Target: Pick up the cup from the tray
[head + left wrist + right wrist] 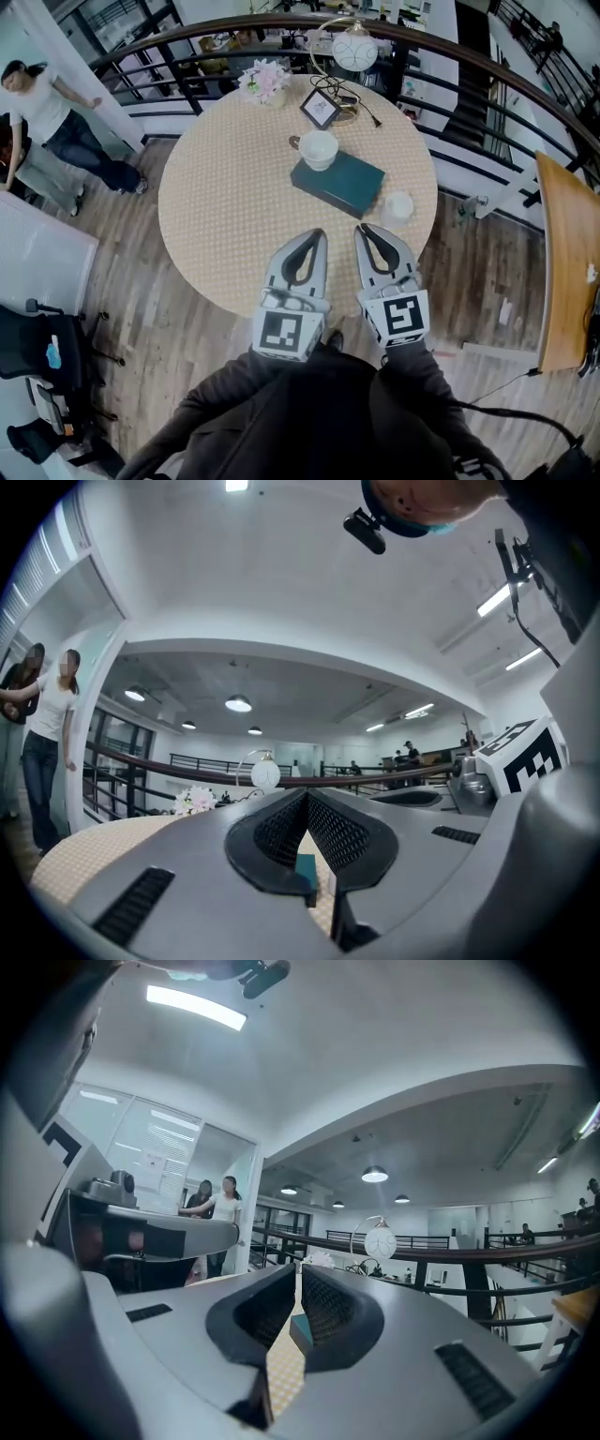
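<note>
1. The cup (319, 148) stands on the tray (352, 187), at its 11 o'clock corner, a little past the middle of the table (216, 206). Nothing touches it.
2. The left gripper (316, 236) and right gripper (365, 230) hover side by side over the table's 6 o'clock edge, each with jaws closed on nothing.
3. The pickup appears not yet begun: reaching out, opening, gripping and lifting all remain.
</note>
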`<act>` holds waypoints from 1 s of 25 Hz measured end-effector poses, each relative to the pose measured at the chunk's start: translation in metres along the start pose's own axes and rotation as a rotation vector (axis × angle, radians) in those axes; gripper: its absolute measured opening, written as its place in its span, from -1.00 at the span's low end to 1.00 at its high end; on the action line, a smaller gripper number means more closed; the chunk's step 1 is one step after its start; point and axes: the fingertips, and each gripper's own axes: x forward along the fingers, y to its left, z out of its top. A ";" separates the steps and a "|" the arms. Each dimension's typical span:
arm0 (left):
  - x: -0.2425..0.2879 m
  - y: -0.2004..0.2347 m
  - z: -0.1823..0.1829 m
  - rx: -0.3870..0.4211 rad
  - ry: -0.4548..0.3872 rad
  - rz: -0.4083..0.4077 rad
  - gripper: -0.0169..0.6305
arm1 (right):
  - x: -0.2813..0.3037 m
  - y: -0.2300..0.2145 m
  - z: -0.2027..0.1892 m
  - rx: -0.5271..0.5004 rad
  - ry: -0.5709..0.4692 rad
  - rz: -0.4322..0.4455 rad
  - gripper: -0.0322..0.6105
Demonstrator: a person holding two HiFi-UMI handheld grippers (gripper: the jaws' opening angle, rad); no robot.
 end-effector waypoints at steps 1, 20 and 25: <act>-0.003 0.000 0.001 0.003 -0.002 0.003 -0.94 | -0.001 0.002 0.002 0.000 -0.001 0.003 -0.83; -0.013 0.000 0.001 -0.024 -0.001 -0.007 -0.94 | 0.001 0.012 0.001 -0.006 0.006 0.025 -0.82; -0.017 0.005 -0.007 -0.036 0.036 0.010 -0.94 | 0.003 0.011 -0.005 0.025 0.017 0.018 -0.82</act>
